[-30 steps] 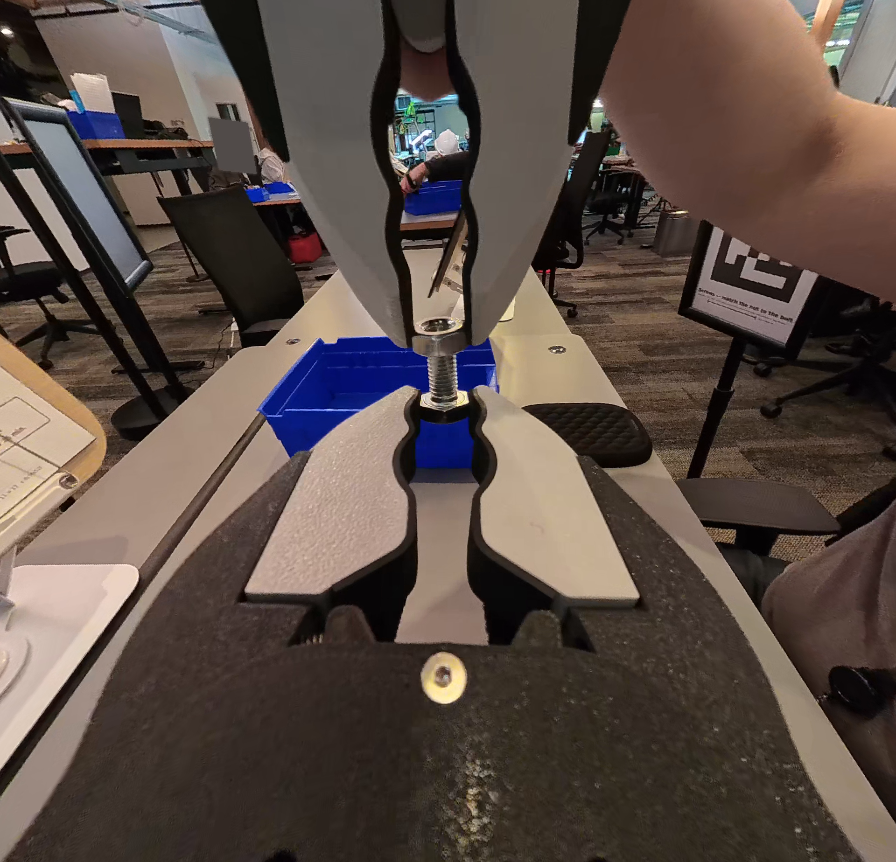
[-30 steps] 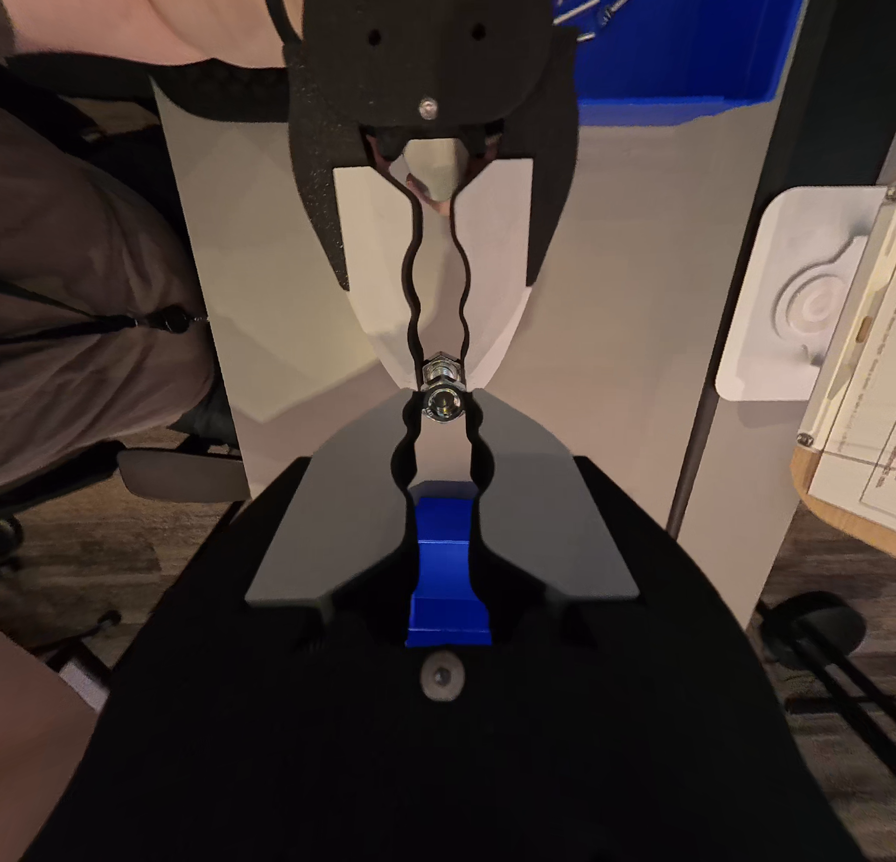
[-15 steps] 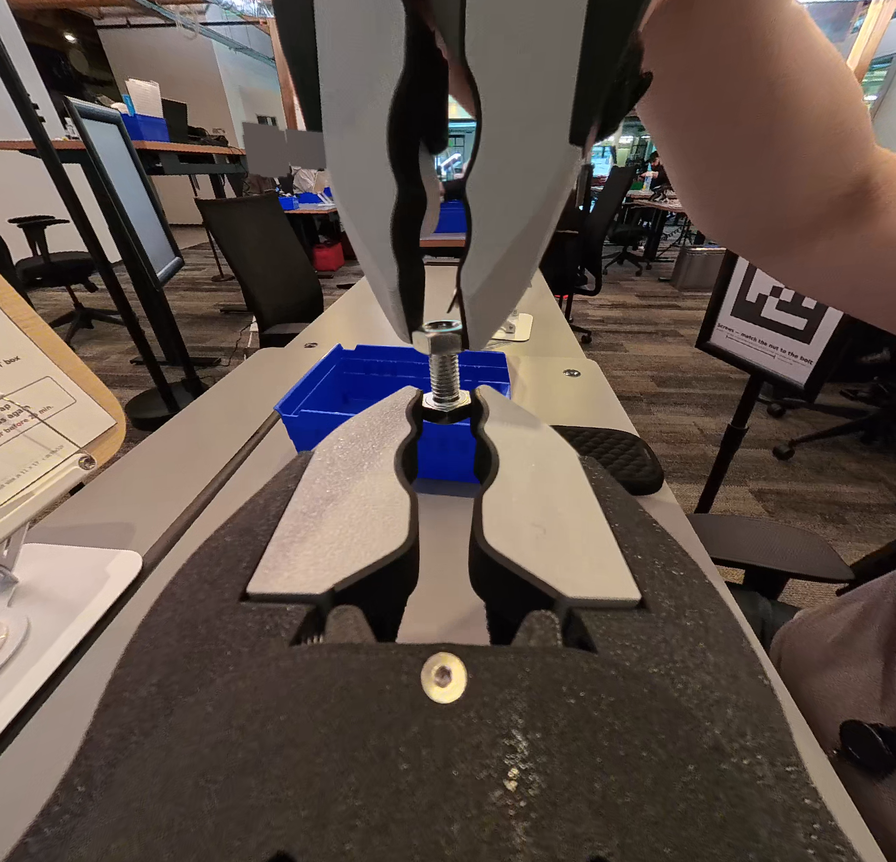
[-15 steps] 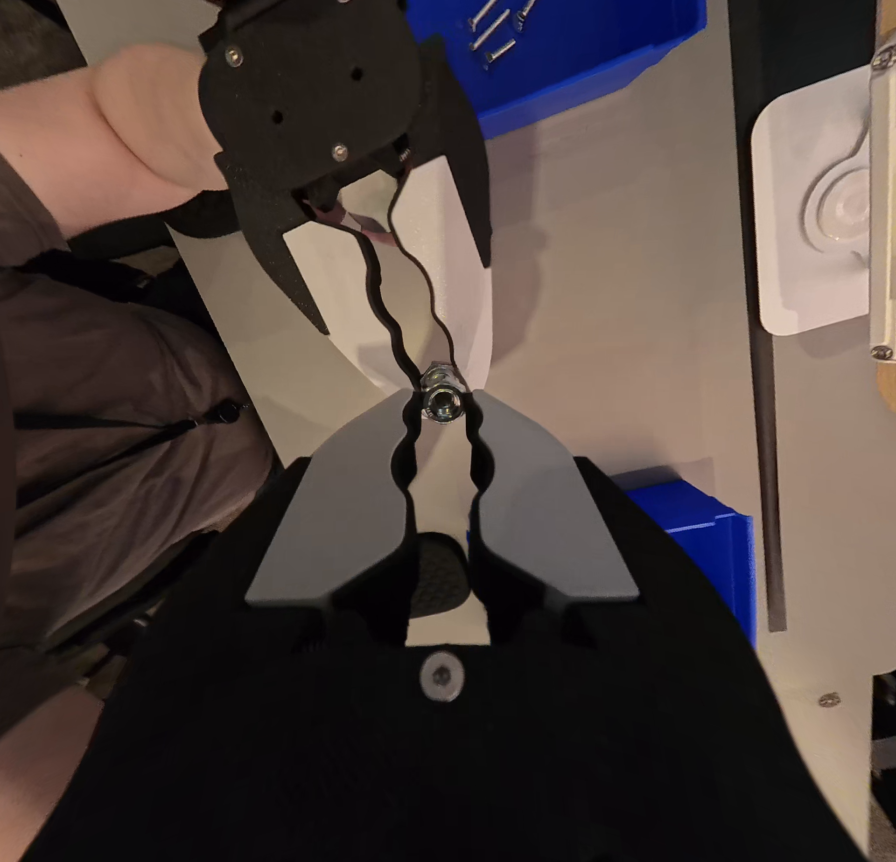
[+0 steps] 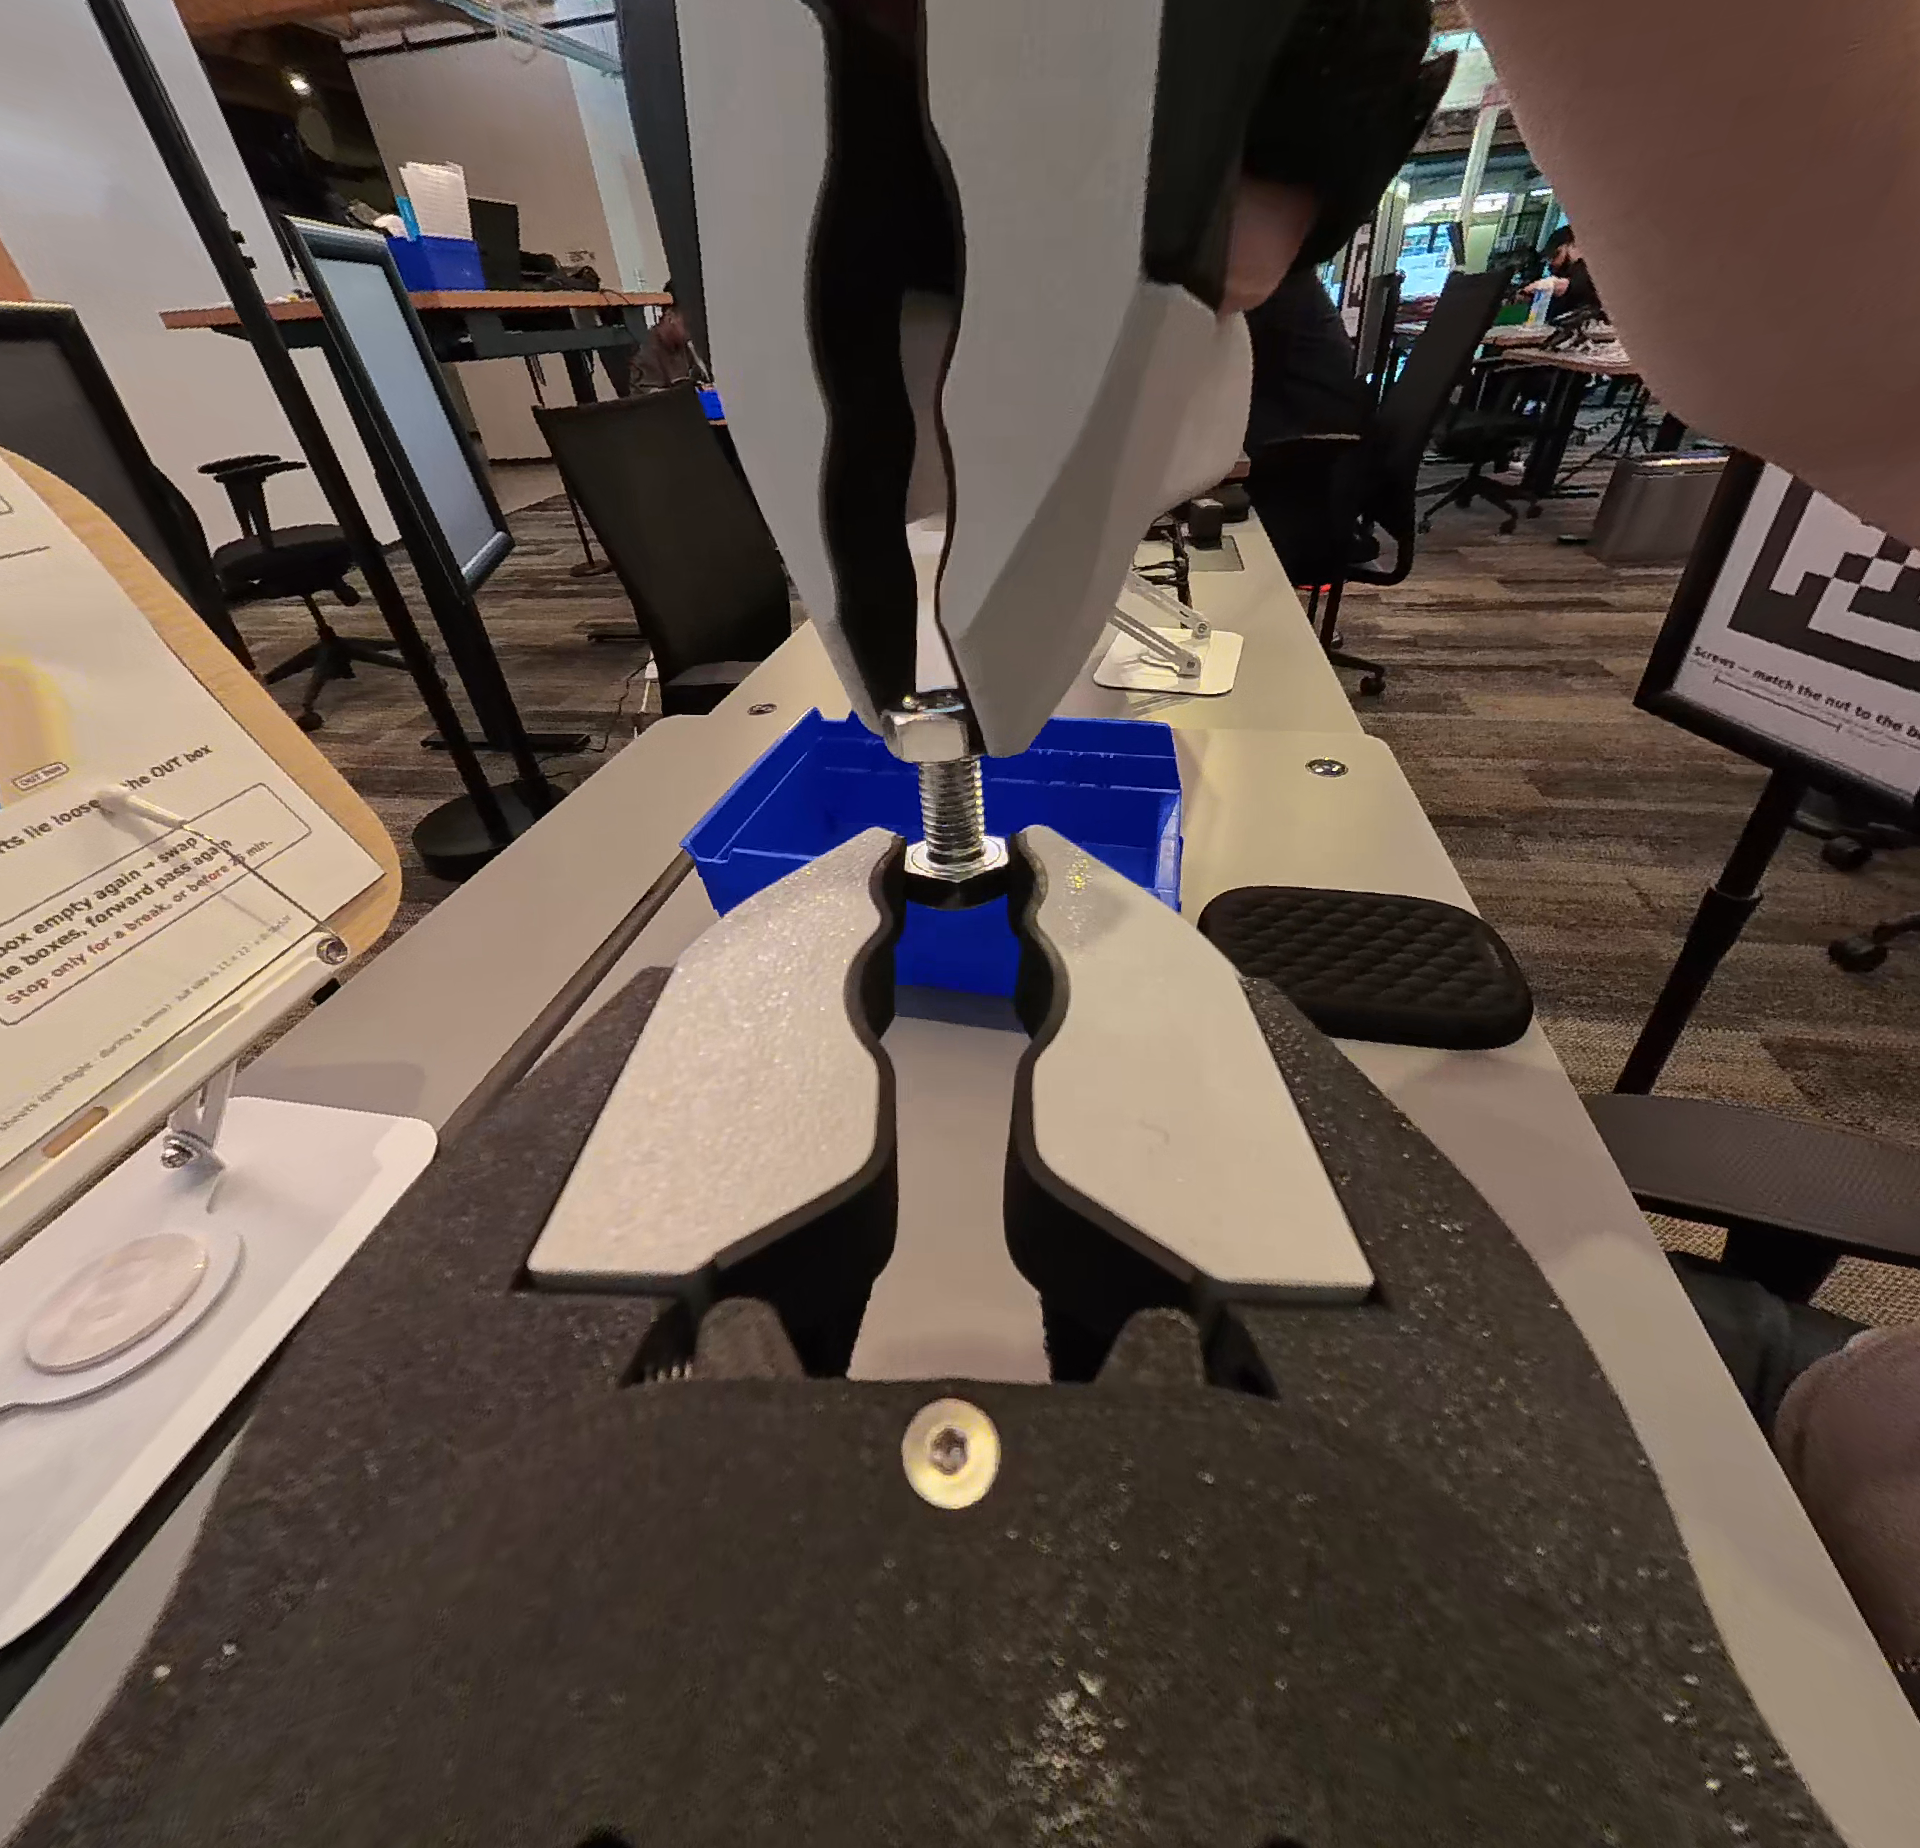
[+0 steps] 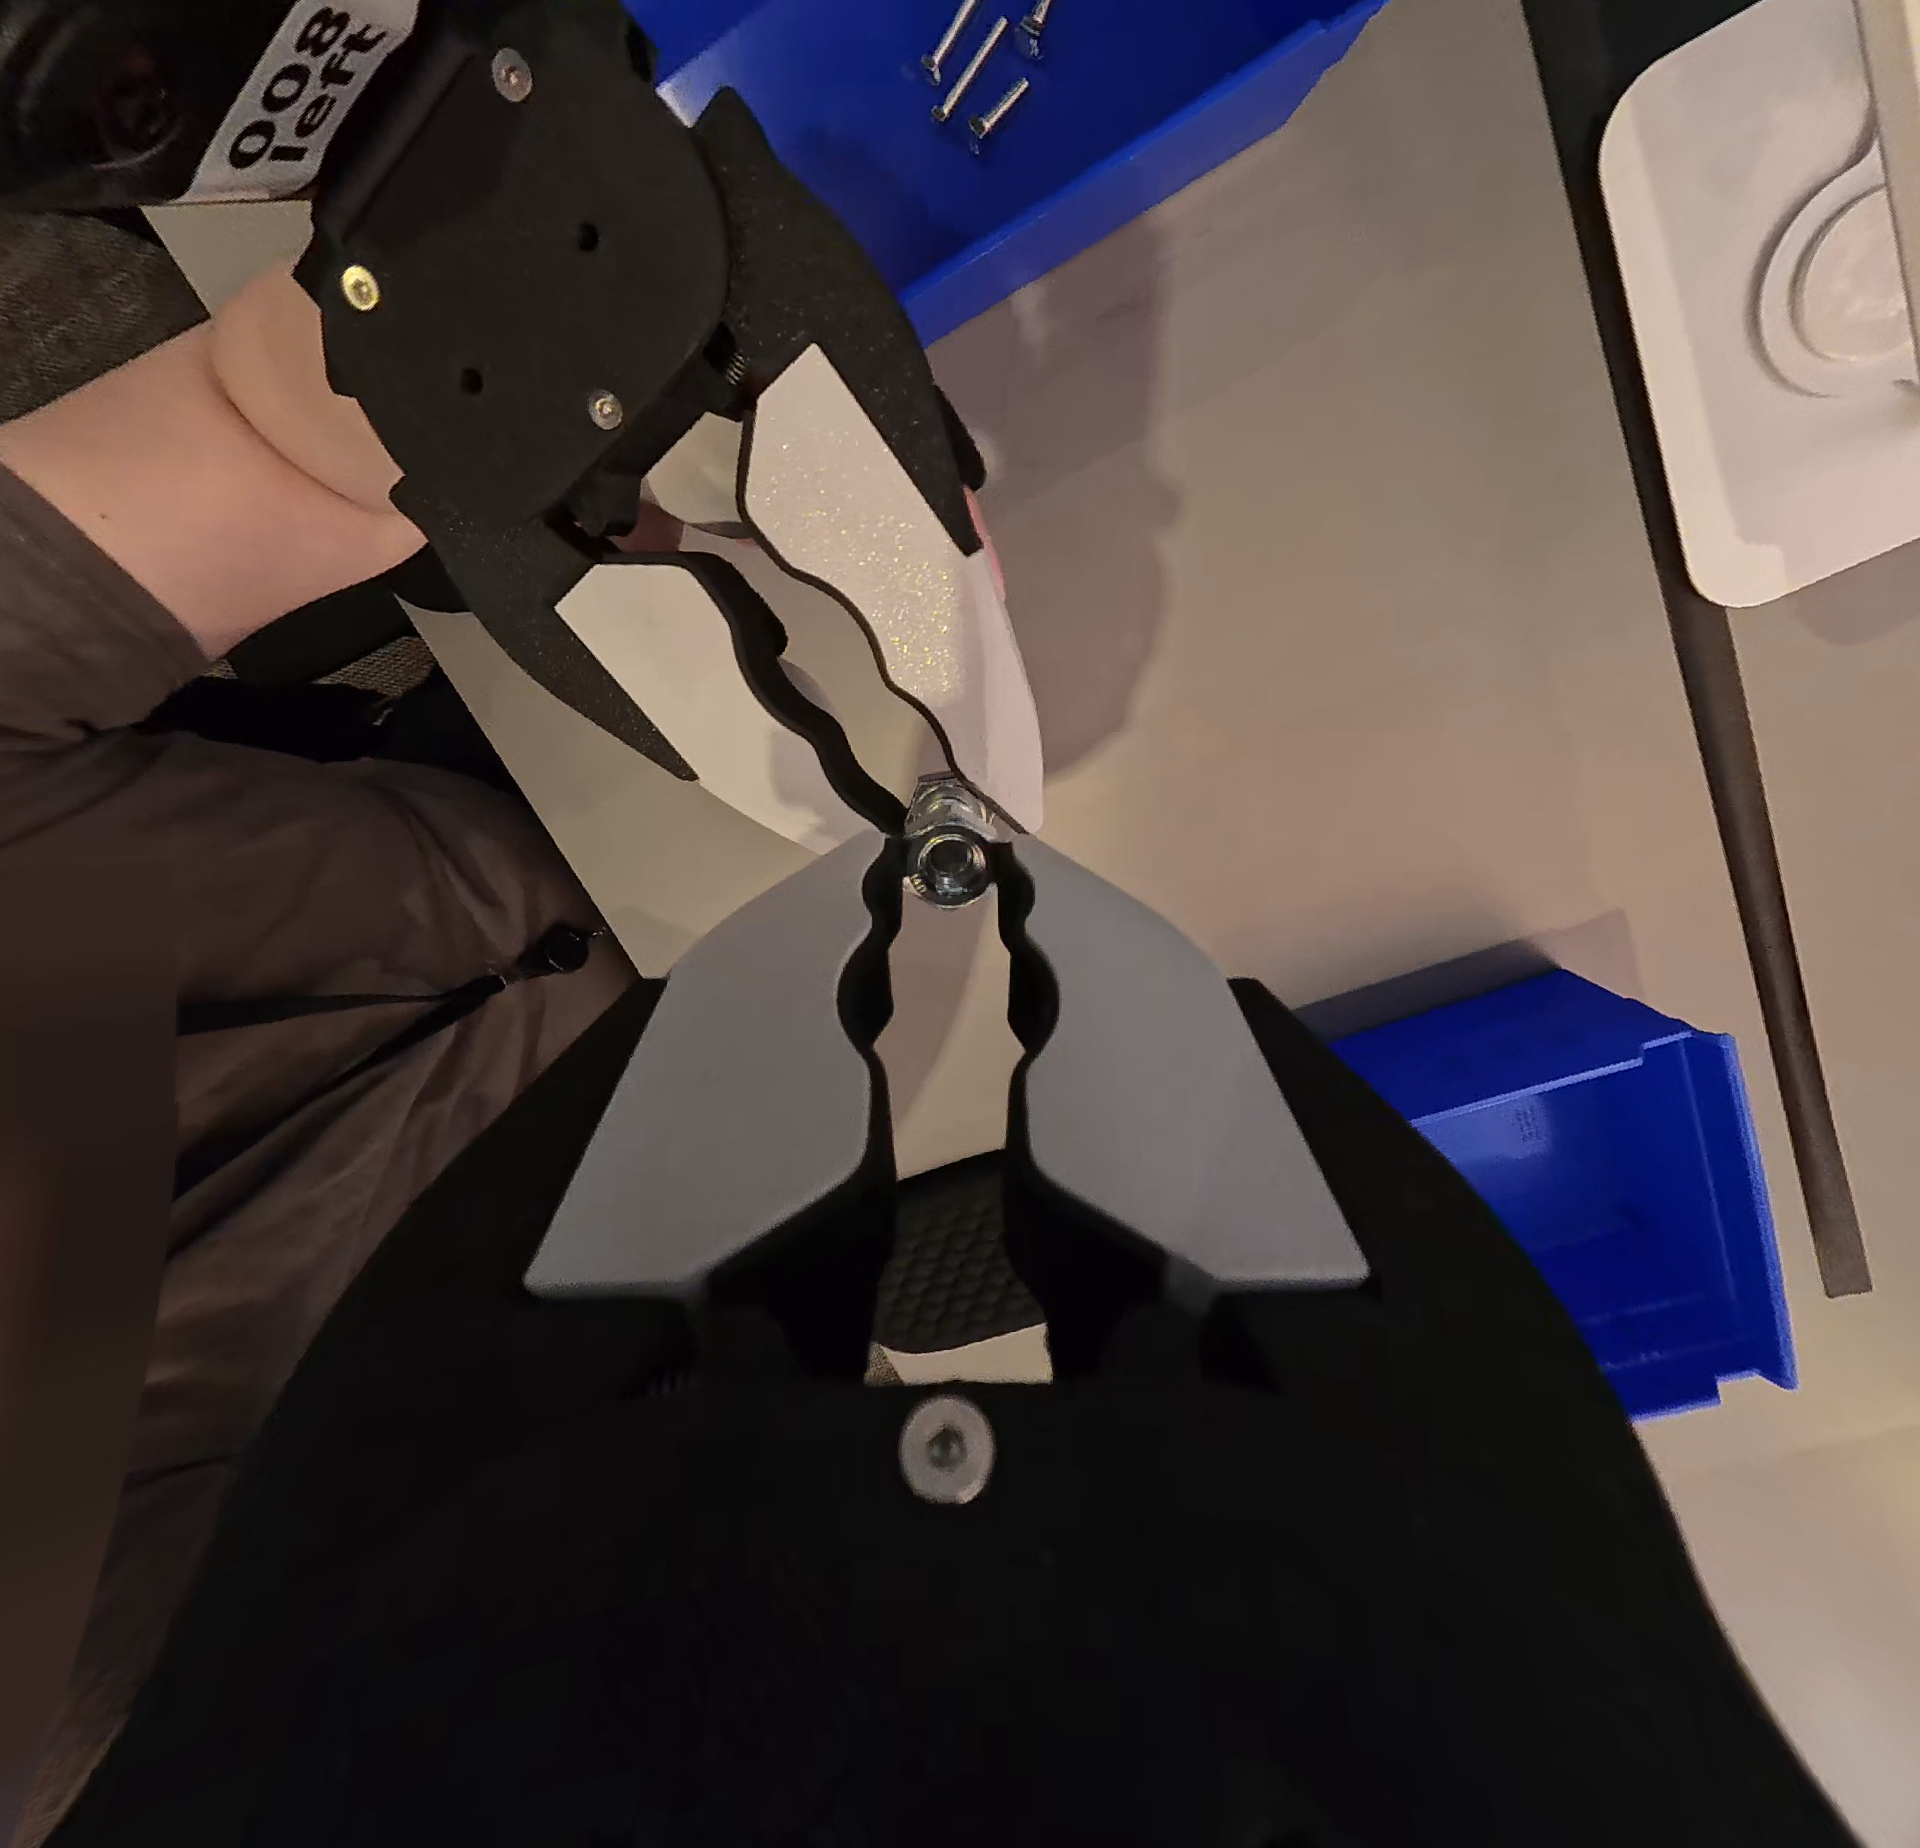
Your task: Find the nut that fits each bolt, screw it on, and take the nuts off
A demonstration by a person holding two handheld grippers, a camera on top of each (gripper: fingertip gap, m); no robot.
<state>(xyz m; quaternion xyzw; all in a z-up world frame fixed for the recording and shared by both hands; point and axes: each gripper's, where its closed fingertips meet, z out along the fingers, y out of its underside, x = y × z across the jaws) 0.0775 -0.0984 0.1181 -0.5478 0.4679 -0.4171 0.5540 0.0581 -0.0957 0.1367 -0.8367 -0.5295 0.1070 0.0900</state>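
Observation:
A short silver bolt (image 5: 951,806) stands upright between my two grippers, above the grey table (image 5: 1403,1092). My left gripper (image 5: 951,858) is shut on the thin hex head at the bolt's lower end. My right gripper (image 5: 930,702) comes down from above and is shut on the hex nut (image 5: 928,730) at the upper end. In the right wrist view my right gripper (image 6: 945,858) grips the nut (image 6: 943,863), seen end-on with a dark hole. The left gripper (image 6: 940,801) reaches in from the upper left there. Bare thread shows between head and nut.
A blue bin (image 5: 1081,790) sits just behind the bolt, with a black pad (image 5: 1361,967) to its right. A second blue bin (image 6: 1143,136) holds several loose screws and nuts. A sign on a white stand (image 5: 156,863) is at the left. A person's lap (image 6: 260,967) is at the table edge. Less than 4 cm separates the two grippers' tips.
My right gripper has twisted around the bolt's axis with the nut in it, so the left gripper swings from straight ahead to the upper left in its view. Both stay shut.

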